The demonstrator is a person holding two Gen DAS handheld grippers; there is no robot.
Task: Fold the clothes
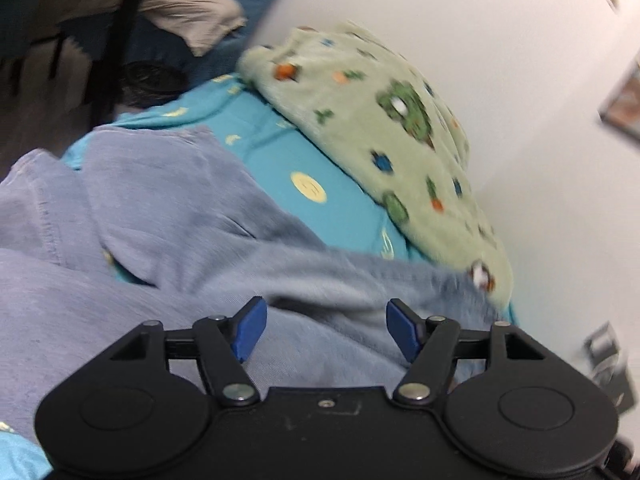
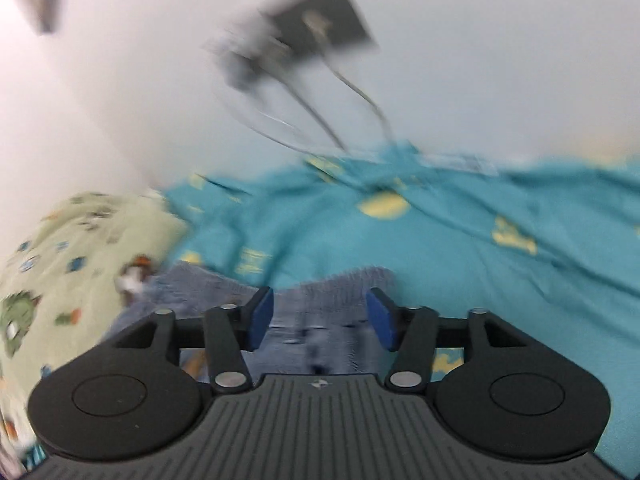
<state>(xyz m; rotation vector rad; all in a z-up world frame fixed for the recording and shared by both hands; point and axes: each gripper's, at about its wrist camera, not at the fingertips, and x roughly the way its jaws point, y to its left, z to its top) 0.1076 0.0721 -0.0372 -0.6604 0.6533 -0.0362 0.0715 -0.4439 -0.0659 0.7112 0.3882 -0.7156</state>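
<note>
A grey-blue garment (image 1: 168,216) lies rumpled on the teal bedsheet (image 1: 340,204). My left gripper (image 1: 326,330) is open just above the garment, with nothing between its blue pads. In the right wrist view the same garment (image 2: 320,320) lies under my right gripper (image 2: 320,316), which is open over the garment's edge. Both views are blurred by motion.
A green patterned blanket (image 1: 384,136) is bunched against the white wall (image 1: 520,80); it also shows in the right wrist view (image 2: 60,280). A dark wall socket with cables (image 2: 320,20) hangs above the bed. A beige cloth (image 1: 188,12) lies on dark bedding beyond.
</note>
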